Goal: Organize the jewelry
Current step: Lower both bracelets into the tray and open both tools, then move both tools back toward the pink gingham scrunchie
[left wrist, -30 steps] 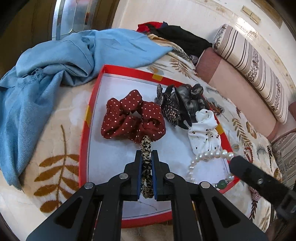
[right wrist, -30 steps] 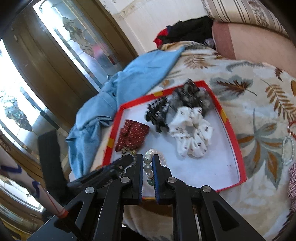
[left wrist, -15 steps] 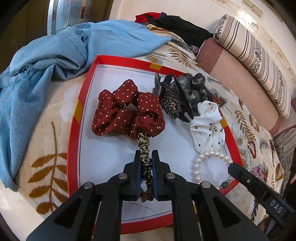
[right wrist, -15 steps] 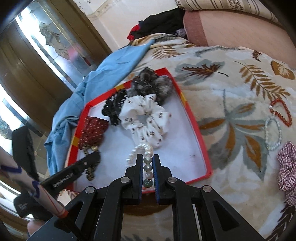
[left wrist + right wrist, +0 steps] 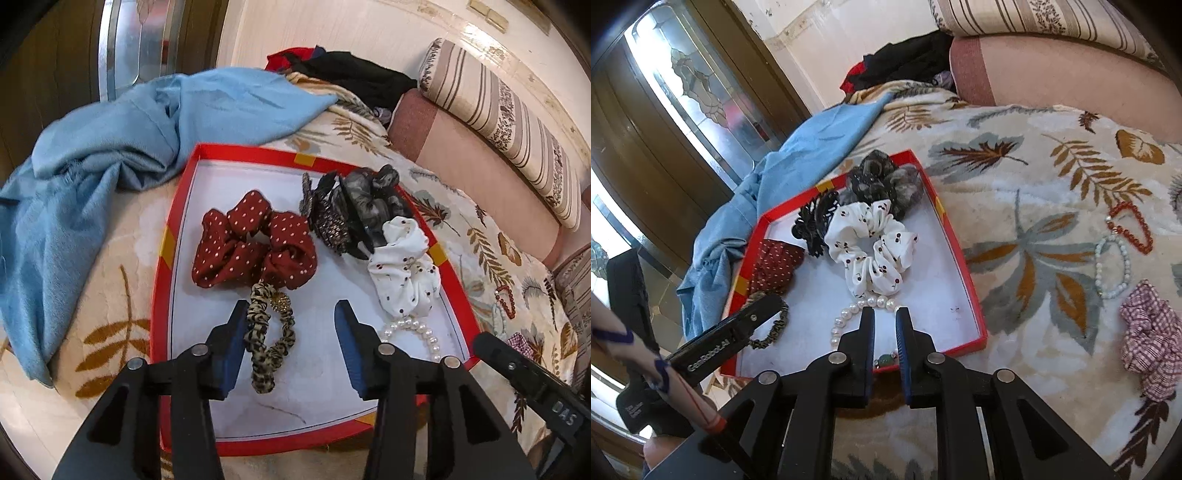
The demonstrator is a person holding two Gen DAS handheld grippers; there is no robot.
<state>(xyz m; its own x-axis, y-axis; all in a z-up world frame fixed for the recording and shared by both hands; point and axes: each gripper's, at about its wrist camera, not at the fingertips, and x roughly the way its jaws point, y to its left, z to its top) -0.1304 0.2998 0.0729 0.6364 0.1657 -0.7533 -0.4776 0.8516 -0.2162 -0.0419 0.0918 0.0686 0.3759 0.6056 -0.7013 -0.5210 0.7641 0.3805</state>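
Observation:
A red-rimmed tray [image 5: 173, 236] with a white floor lies on the leaf-print blanket. It holds a maroon dotted scrunchie [image 5: 255, 243], a black claw clip [image 5: 332, 221], a grey scrunchie [image 5: 373, 199] and a white scrunchie [image 5: 871, 247]. My left gripper [image 5: 291, 310] is opening. The leopard hair tie [image 5: 266, 339] lies loose on the tray floor between its jaws, close to the left pad. My right gripper [image 5: 884, 314] is opening a little over the pearl bracelet [image 5: 846, 314]. The bracelet rests on the tray near its front rim, with its green bead between the parted pads.
A blue cloth [image 5: 92, 166] is heaped left of the tray. On the blanket to the right lie a red bead bracelet [image 5: 1134, 229], a pale bead bracelet [image 5: 1112, 269] and a checked scrunchie [image 5: 1152, 339]. A striped pillow [image 5: 509, 122] and dark clothes lie behind.
The left jaws have spread and let go of the leopard hair tie, which now lies on the tray. The right jaws have parted slightly around the pearl bracelet.

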